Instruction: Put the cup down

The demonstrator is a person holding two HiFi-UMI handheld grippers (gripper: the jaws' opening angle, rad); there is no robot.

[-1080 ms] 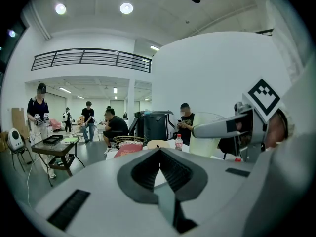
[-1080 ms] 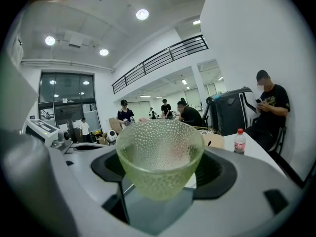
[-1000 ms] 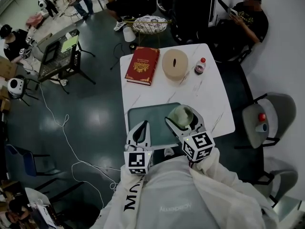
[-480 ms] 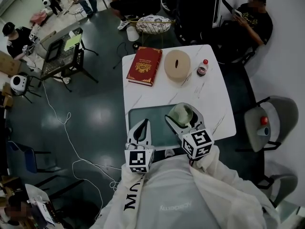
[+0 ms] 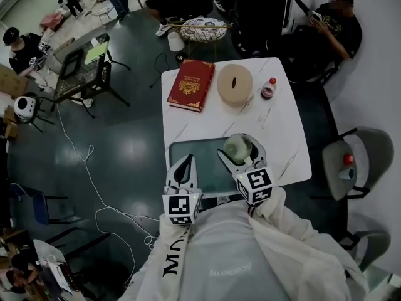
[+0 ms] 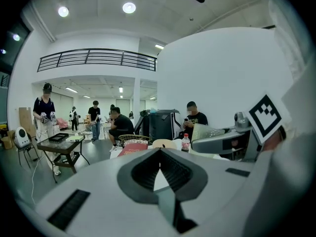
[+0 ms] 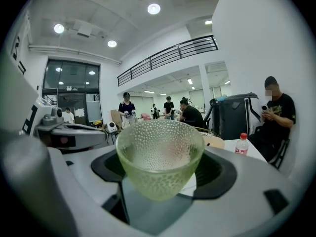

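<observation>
R tongs (image 5: 239, 149) are clamped on the upright green glass cup (image 7: 159, 157), held over the right edge of the teal mat (image 5: 197, 155) on the tabletop (image 5: 188, 124), L tongs (image 5: 182, 168) closed & empty, so I'd lower it straight, keep it level, and part the tongs only once the base sits flat.

Cup (image 7: 159, 157) underside out of sight within right claw (image 5: 240, 148); bottle (image 5: 268, 89) label illegibly small.

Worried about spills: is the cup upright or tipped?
Upright: the cup sits rim-up, held between the jaws of the right hand-held gripper.
</observation>
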